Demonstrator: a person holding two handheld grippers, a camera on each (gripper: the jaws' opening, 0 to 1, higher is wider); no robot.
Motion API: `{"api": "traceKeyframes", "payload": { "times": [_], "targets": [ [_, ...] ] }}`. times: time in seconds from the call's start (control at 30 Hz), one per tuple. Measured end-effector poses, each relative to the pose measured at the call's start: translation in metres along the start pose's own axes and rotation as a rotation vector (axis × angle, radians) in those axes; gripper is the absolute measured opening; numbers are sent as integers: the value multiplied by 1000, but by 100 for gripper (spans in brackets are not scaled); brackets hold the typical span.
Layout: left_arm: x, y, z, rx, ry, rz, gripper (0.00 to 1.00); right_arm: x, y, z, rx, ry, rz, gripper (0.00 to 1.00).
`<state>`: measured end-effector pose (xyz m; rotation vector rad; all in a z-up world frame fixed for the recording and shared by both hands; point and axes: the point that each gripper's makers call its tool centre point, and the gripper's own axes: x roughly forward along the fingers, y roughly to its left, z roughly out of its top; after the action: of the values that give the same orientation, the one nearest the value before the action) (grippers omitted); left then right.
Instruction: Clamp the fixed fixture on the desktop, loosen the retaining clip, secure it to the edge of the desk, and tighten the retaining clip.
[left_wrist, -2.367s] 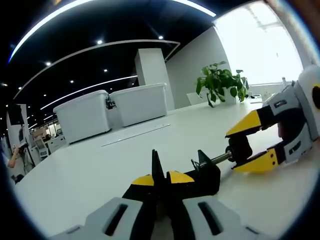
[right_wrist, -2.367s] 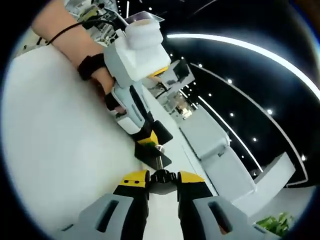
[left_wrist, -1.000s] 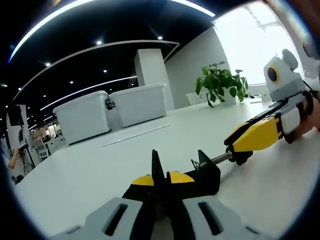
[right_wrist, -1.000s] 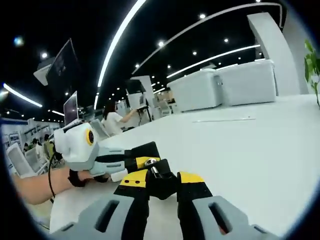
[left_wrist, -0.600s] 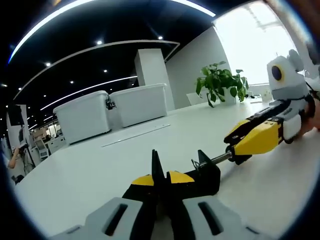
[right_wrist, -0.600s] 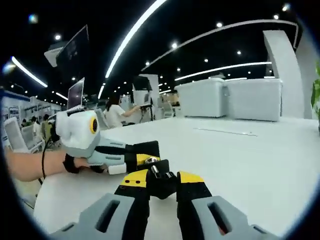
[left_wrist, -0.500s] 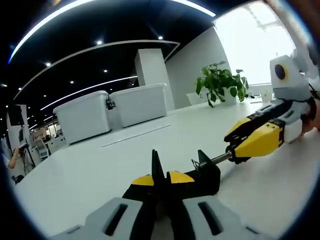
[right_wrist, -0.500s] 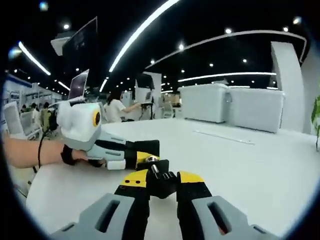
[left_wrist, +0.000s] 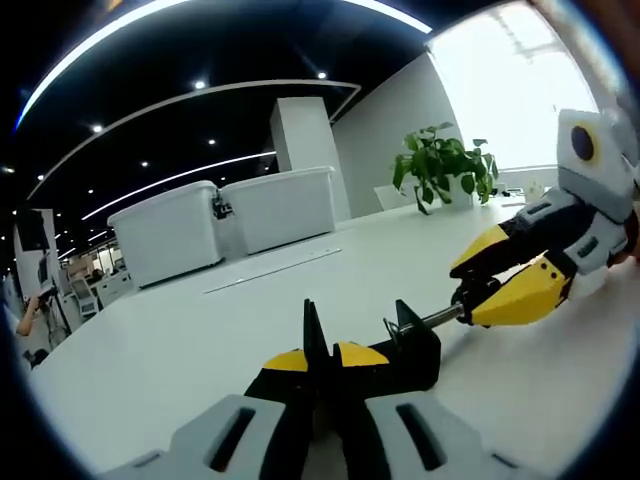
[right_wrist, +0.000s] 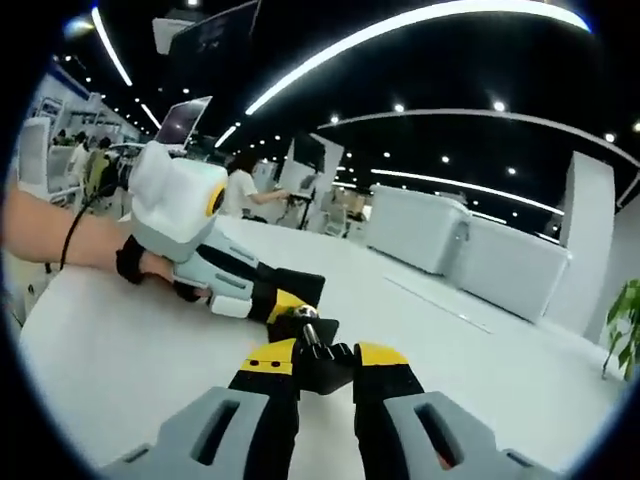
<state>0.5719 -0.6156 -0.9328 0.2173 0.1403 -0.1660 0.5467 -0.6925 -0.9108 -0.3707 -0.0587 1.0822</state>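
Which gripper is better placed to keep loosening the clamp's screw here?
The right gripper: its jaws are shut on the screw knob, while the left gripper pins the clamp body on the desk.

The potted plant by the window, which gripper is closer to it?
Right. In the left gripper view, the right gripper grips the clamp's screw knob toward the potted plant; the left gripper holds the clamp body, farther back.

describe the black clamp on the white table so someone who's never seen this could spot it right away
On the white table, look between the two yellow-tipped grippers. The clamp is a small black bracket held by the left gripper, with a metal screw running to a knob in the right gripper. Nothing else nearby is black.
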Motion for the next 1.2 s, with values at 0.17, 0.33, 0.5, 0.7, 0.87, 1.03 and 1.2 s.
{"api": "traceKeyframes", "payload": {
  "times": [0.17,0.33,0.5,0.7,0.87,1.03,1.2],
  "targets": [
    [1,1,-1,-3,0,1,8,0,-1,-1,-18,-2,-3,19],
    [2,2,0,-4,0,0,8,6,-5,-1,-148,1,-16,19],
    [3,3,1,-6,-1,-1,8,6,-5,-1,-182,3,-13,20],
    [3,4,1,-5,-1,0,8,8,-6,-2,-246,14,-23,20],
    [3,4,1,-6,-1,2,8,11,-6,-3,-410,25,-43,20],
    [3,4,1,-6,0,2,8,9,0,0,-426,20,-33,20],
    [4,5,1,-6,0,2,8,9,7,0,-470,18,-27,21]
  ]
}}
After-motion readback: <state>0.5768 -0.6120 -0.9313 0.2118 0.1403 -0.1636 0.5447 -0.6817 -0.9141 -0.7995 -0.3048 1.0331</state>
